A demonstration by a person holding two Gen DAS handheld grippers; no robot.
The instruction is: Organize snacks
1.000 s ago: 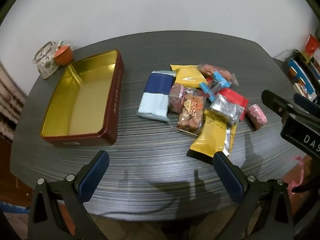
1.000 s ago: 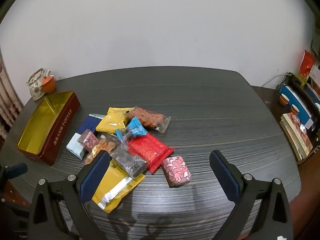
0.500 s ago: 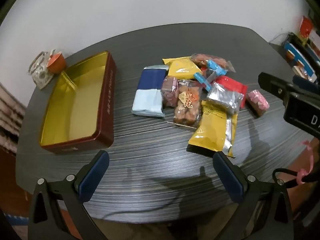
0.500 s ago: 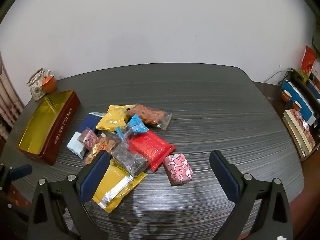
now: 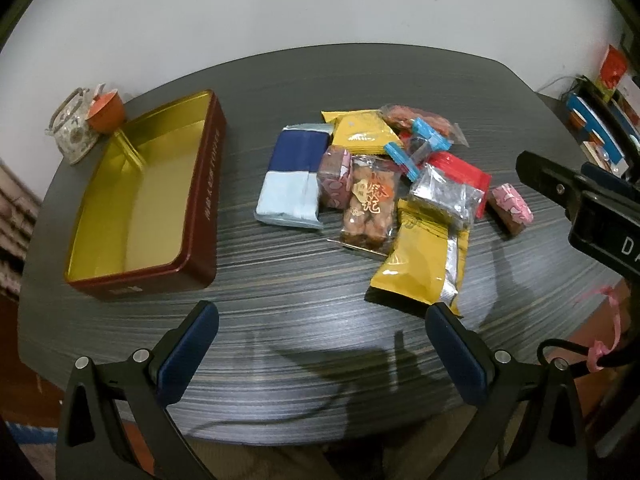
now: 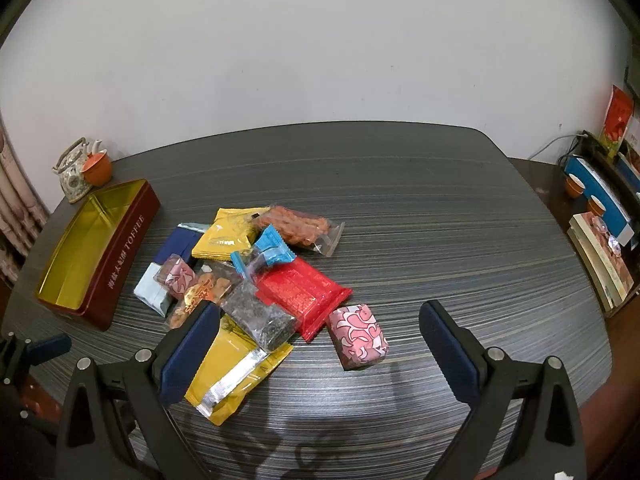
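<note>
Right gripper [image 6: 320, 350]: jaws spread, empty
Pink block [image 6: 358, 336]: just ahead between fingers; descend squarely, pinch its sides
Left gripper [image 5: 322, 354]: spread, idle

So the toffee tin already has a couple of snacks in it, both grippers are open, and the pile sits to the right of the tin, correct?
Not quite. The toffee tin is empty: the left wrist view shows only its bare gold floor. The rest holds: the left gripper and right gripper are both open, and the snack pile sits to the right of the tin.
</note>
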